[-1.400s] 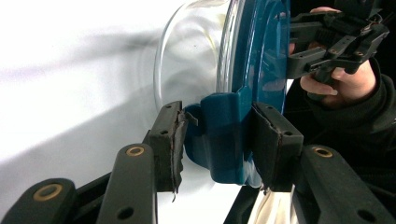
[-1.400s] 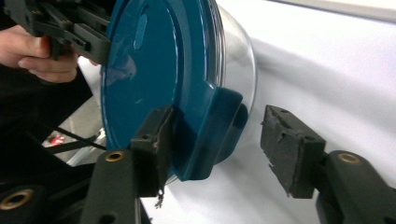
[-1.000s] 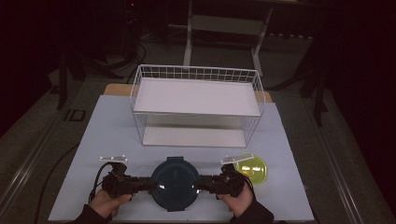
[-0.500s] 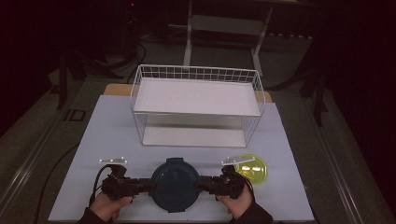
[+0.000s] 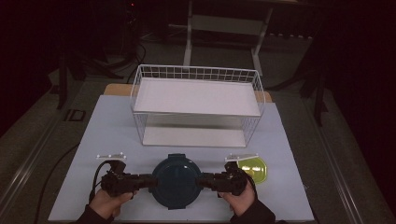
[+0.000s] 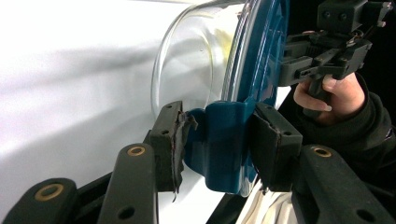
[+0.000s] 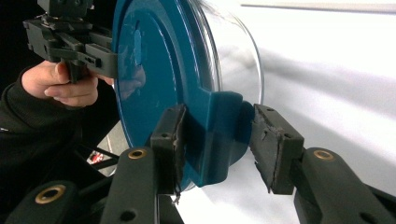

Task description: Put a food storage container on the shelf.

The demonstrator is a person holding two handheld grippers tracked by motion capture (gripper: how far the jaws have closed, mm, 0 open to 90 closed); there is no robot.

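Observation:
A round glass container with a teal lid (image 5: 177,181) sits at the near middle of the white table top (image 5: 107,130), held from both sides. My left gripper (image 5: 148,181) is shut on the lid's left clip tab (image 6: 219,140), with a pad on each face. My right gripper (image 5: 205,180) is shut on the opposite tab (image 7: 219,135). The clear glass wall (image 6: 191,70) shows behind the lid in the left gripper view. Each gripper view shows the other hand and its gripper across the lid (image 7: 154,70).
A white wire two-level rack (image 5: 196,100) stands across the middle of the table, behind the container. A small yellow-green dish (image 5: 252,169) lies just right of my right hand. Dark floor and stands surround the table.

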